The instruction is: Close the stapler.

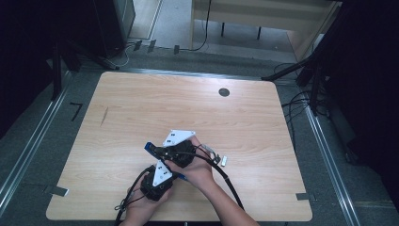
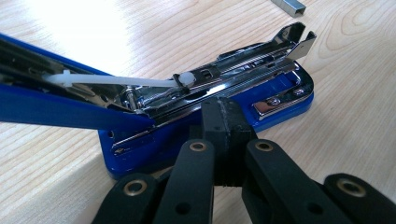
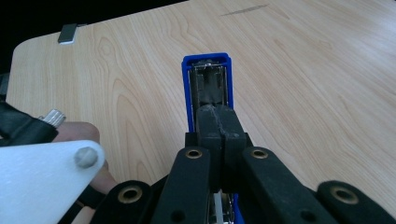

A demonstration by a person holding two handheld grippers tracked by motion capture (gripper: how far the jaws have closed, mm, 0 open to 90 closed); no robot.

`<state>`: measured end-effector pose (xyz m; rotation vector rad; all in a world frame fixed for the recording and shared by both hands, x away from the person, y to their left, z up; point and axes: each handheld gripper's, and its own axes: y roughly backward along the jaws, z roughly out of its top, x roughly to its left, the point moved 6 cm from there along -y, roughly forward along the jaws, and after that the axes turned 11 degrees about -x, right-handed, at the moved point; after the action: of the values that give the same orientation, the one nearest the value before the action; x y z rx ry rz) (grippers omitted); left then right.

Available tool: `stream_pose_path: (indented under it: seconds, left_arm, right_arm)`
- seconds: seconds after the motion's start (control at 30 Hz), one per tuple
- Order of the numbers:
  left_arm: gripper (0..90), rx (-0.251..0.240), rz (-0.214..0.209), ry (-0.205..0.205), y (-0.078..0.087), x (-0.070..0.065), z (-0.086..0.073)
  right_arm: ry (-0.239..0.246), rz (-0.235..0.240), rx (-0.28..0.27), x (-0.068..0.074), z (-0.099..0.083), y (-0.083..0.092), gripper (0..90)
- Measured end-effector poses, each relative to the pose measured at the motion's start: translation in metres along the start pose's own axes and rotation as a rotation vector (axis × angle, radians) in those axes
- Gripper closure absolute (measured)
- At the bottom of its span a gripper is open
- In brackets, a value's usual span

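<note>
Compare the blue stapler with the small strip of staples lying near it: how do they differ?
The stapler is blue with shiny metal inside; the strip of staples is plain grey metal. The stapler is much larger than the strip. The stapler lies open, with the shut left claw and right claw at it; the strip lies alone, apart from both. Both rest on the wooden table.

Blue stapler [image 2: 261, 100], opened.
I see its base flat on the tabletop [image 2: 355, 121], blue top cover [image 3: 207, 63] swung up, chrome magazine exposed.

Lab – bare wooden table [image 1: 141, 103], floor rails [image 1: 28, 150], loose cables [image 1: 296, 101].
</note>
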<state>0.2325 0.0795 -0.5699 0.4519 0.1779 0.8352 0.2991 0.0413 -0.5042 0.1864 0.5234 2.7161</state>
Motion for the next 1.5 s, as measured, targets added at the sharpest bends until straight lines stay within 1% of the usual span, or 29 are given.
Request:
stream_pose_path:
  seconds: [0.1,0.23,0.5,0.53,0.6,0.63,0.83,0.93,1.13,1.27,1.3,1.33,1.37,1.5]
  left_arm:
    - [90.0,-0.001,0.000,0.001,0.000,0.000,0.000]
    - [90.0,0.000,0.000,0.002,0.000,0.000,0.000]
    - [90.0,0.001,-0.001,0.000,0.000,0.000,0.000]
    - [90.0,-0.001,0.000,0.001,0.000,0.000,0.000]
    - [90.0,-0.001,-0.001,-0.002,0.000,0.000,0.000]
    - [90.0,-0.001,-0.001,-0.002,0.000,0.000,0.000]
    - [90.0,0.002,-0.003,0.001,0.000,0.000,0.000]
    - [90.0,0.002,-0.003,0.001,0.000,0.000,0.000]
    - [90.0,0.001,-0.005,0.003,0.000,0.000,0.000]
    - [90.0,-0.001,-0.002,0.003,0.000,0.000,0.000]
    - [90.0,-0.001,-0.002,0.003,0.000,0.000,0.000]
    - [90.0,0.001,-0.005,0.005,0.000,0.000,0.000]
    - [90.0,0.001,-0.004,0.004,0.000,0.000,0.000]
    - [90.0,0.001,-0.005,0.007,0.000,0.000,0.000]
  right_arm:
    - [-0.011,0.007,0.003,-0.001,-0.001,-0.002,90.0]
    - [-0.002,0.004,0.033,-0.002,-0.005,-0.007,90.0]
    - [-0.022,0.019,0.060,-0.004,-0.012,-0.013,90.0]
    - [-0.025,0.020,0.074,-0.004,-0.015,-0.015,90.0]
    - [-0.020,0.024,0.093,-0.004,-0.019,-0.018,90.0]
    - [-0.020,0.024,0.093,-0.004,-0.019,-0.018,90.0]
    - [-0.003,0.015,0.141,-0.005,-0.029,-0.028,90.0]
    - [-0.011,0.016,0.137,-0.005,-0.028,-0.029,90.0]
    - [-0.004,0.005,0.142,-0.004,-0.028,-0.027,90.0]
    - [-0.018,-0.015,0.114,-0.008,-0.025,-0.020,90.0]
    - [-0.018,-0.015,0.114,-0.008,-0.025,-0.020,90.0]
    - [-0.021,-0.023,0.103,-0.009,-0.024,-0.017,90.0]
    - [-0.029,-0.038,0.088,-0.012,-0.022,-0.010,90.0]
    - [-0.039,-0.085,0.055,-0.020,-0.020,0.008,90.0]
